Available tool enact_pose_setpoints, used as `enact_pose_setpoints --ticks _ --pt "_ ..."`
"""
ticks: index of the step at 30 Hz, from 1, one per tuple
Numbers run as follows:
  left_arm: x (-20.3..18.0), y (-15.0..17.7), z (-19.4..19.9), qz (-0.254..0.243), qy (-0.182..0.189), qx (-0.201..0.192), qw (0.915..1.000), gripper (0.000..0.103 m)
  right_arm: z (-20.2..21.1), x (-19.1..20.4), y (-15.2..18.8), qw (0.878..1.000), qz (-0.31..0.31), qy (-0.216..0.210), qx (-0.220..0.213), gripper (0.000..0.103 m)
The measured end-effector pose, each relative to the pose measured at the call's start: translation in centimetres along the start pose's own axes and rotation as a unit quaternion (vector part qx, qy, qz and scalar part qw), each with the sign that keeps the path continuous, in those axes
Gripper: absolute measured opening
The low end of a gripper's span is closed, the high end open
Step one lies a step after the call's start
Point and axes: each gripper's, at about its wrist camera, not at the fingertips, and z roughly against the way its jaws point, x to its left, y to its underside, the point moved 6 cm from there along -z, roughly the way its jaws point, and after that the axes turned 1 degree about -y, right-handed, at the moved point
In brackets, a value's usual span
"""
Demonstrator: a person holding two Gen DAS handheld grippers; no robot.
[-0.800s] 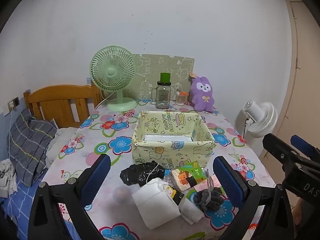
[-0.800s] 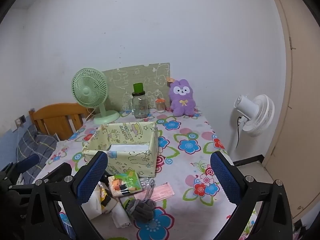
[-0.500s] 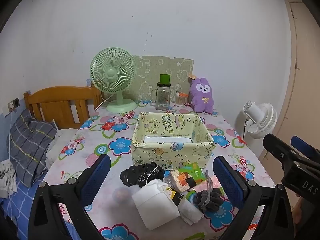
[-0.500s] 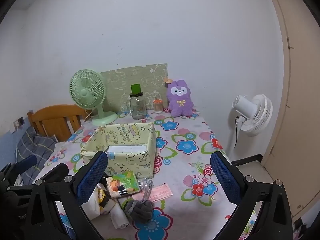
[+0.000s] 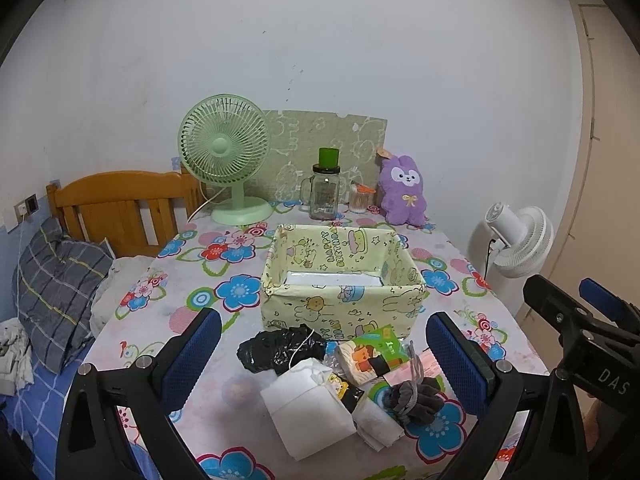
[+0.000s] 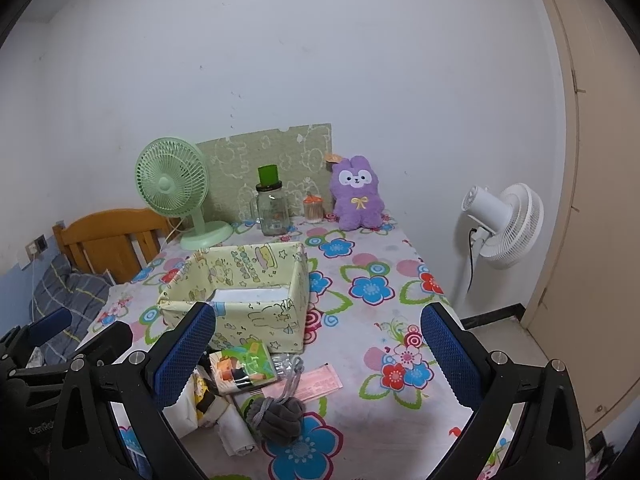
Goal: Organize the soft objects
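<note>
Left wrist view. The left claw [image 5: 320,364] hangs above the near end of the table [image 5: 192,300], jaws wide apart and empty. Below it lies the heap to be sorted: a black bag [image 5: 276,348], a white cloth [image 5: 308,412], a green packet [image 5: 370,356] and a grey knit ball [image 5: 416,398]. The box [image 5: 340,304] stands just behind the heap. All of these look light and limp; the bag is probably slippery, so a pinch on a bunched fold should hold best.

Right wrist view. The right claw [image 6: 318,354] is likewise spread and empty. The knit ball [image 6: 276,414] lies nearest, with a cord [image 6: 294,378] running toward the packet [image 6: 244,366]. The ball should compress; grip its middle, not the cord.
</note>
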Motion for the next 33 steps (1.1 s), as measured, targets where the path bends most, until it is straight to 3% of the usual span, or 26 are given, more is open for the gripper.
enact_pose_setpoints --ticks 25,33 --pt "-0.05 0.31 -0.44 0.0 -0.002 0.004 1.0 0.101 -0.28 0.09 0.19 1.0 -0.018 -0.009 0.01 0.103" --pt "-0.2 0.53 -0.35 -0.004 0.002 0.004 1.0 0.091 -0.3 0.06 0.11 1.0 -0.009 -0.006 0.005 0.103"
